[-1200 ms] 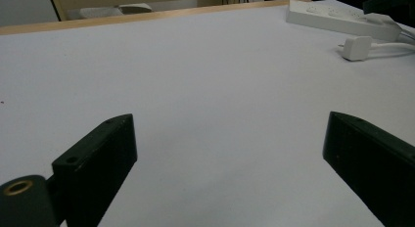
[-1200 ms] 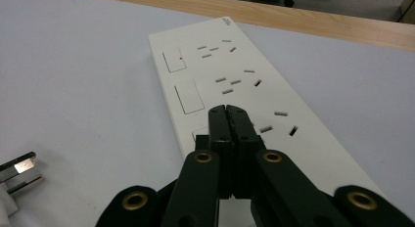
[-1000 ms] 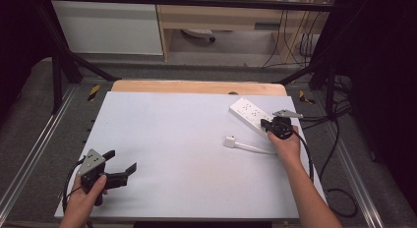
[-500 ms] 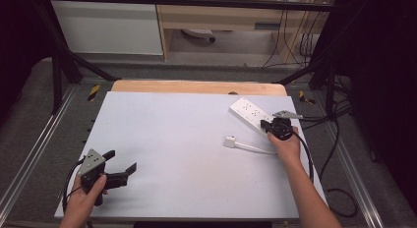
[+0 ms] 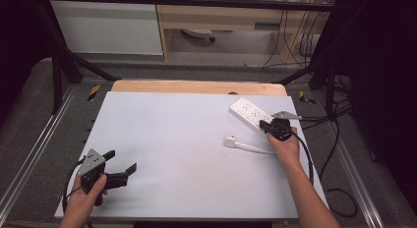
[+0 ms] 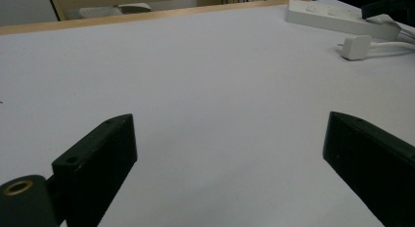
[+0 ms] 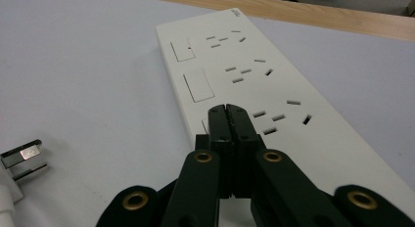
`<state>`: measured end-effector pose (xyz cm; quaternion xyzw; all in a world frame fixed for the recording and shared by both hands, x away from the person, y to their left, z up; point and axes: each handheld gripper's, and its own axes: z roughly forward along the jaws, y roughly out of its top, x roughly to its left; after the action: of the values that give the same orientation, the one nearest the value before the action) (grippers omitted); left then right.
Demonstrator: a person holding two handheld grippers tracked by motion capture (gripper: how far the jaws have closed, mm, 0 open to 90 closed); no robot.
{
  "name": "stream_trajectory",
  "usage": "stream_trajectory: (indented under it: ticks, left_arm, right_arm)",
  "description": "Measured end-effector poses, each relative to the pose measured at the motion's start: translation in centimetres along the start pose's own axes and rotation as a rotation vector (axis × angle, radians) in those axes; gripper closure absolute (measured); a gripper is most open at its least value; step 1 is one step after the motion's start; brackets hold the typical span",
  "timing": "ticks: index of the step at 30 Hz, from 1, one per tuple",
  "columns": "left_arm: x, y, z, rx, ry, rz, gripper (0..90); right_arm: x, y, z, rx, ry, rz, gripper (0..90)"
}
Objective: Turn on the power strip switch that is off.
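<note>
A white power strip (image 5: 248, 111) lies at the back right of the white table top, with several sockets and rocker switches (image 7: 198, 85). My right gripper (image 5: 268, 126) is shut with nothing between its jaws; its closed tips (image 7: 227, 110) sit over the strip's near end beside a switch, and I cannot tell whether they touch. A white plug (image 5: 229, 141) on a white cable lies just left of that hand, prongs (image 7: 22, 157) pointing away from the strip. My left gripper (image 5: 121, 160) rests open at the front left (image 6: 230, 123), empty, facing the strip (image 6: 333, 16) and the plug (image 6: 356, 46).
A wooden strip (image 5: 196, 86) borders the far edge of the table top. Metal frame rails (image 5: 59, 75) run along both sides. Black cables (image 5: 339, 154) trail off the right edge. A white cabinet (image 5: 108, 26) stands beyond the table.
</note>
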<state>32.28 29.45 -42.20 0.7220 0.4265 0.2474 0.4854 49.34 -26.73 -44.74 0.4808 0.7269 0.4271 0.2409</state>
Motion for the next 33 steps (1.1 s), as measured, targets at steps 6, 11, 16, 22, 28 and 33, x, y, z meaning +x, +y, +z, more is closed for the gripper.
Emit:
stream_trajectory:
  ticks: [6, 11, 16, 22, 28, 33]
  left_arm:
    - [0.0, 0.0, 0.0, -0.001, -0.001, -0.001, 6.0]
    - [0.0, 0.0, 0.0, -0.002, -0.005, -0.004, 6.0]
    - [0.0, 0.0, 0.0, -0.002, -0.002, -0.001, 6.0]
    - [0.0, 0.0, 0.0, -0.002, -0.006, -0.004, 6.0]
    - [-0.1, 0.0, 0.0, -0.002, -0.006, -0.001, 6.0]
    - [-0.1, 0.0, 0.0, -0.004, -0.007, -0.002, 6.0]
  right_arm:
    - [0.0, -0.1, 0.0, -0.007, 0.002, 0.0, 90.0]
    - [-0.1, -0.3, -0.1, -0.021, 0.005, 0.006, 90.0]
    - [0.0, -0.3, 0.0, -0.022, 0.004, 0.005, 90.0]
    - [-0.1, -0.7, -0.1, -0.044, 0.005, 0.023, 90.0]
    - [-0.2, -0.8, -0.1, -0.05, 0.014, 0.028, 90.0]
    - [-0.4, -1.1, -0.1, -0.064, 0.015, 0.042, 90.0]
